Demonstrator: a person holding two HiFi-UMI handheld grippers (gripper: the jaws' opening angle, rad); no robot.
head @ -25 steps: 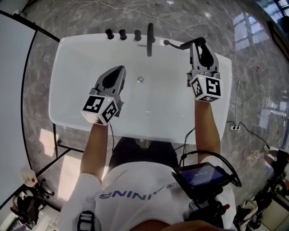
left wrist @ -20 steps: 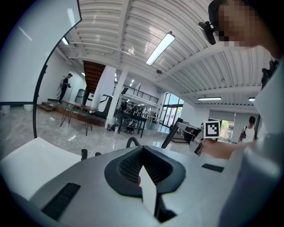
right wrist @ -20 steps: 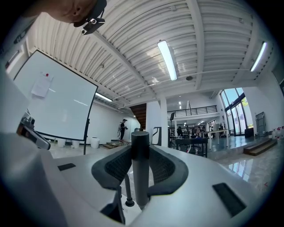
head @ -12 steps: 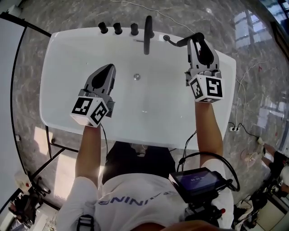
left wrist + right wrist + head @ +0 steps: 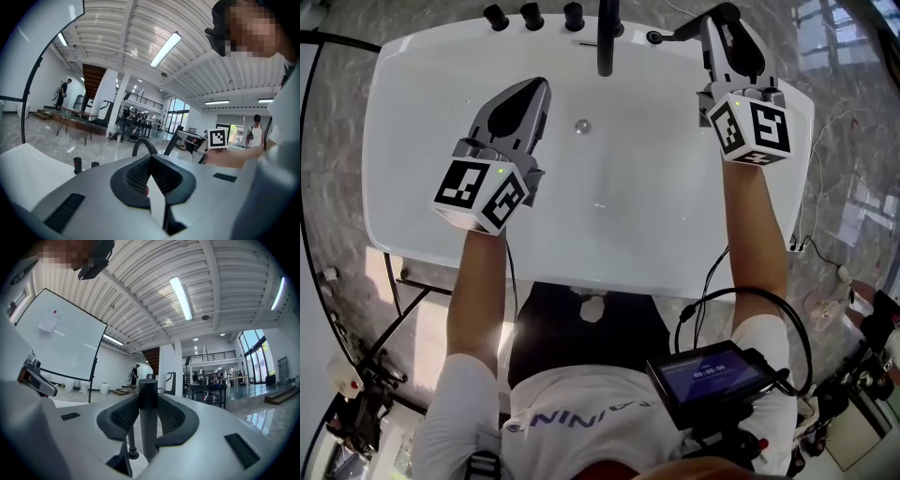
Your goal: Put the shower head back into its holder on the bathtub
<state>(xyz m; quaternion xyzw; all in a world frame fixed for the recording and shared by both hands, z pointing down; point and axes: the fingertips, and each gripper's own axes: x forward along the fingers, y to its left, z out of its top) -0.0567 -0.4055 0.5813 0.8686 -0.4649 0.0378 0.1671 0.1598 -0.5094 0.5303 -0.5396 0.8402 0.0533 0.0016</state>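
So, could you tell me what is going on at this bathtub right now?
A person stands over a white bathtub with a tool in each hand. The right tool is shut on the dark shower head, holding its handle upright near the far rim, right of the spout, close to a small round fitting that looks like the holder. The shower head does not look seated yet. The left tool is shut and empty, over the basin.

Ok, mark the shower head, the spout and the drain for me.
shower head (image 5: 148,420): right gripper view, middle of its dark handle.
spout (image 5: 605,47): head view, middle of its black arm.
drain (image 5: 581,126): head view, centre of the metal disc.
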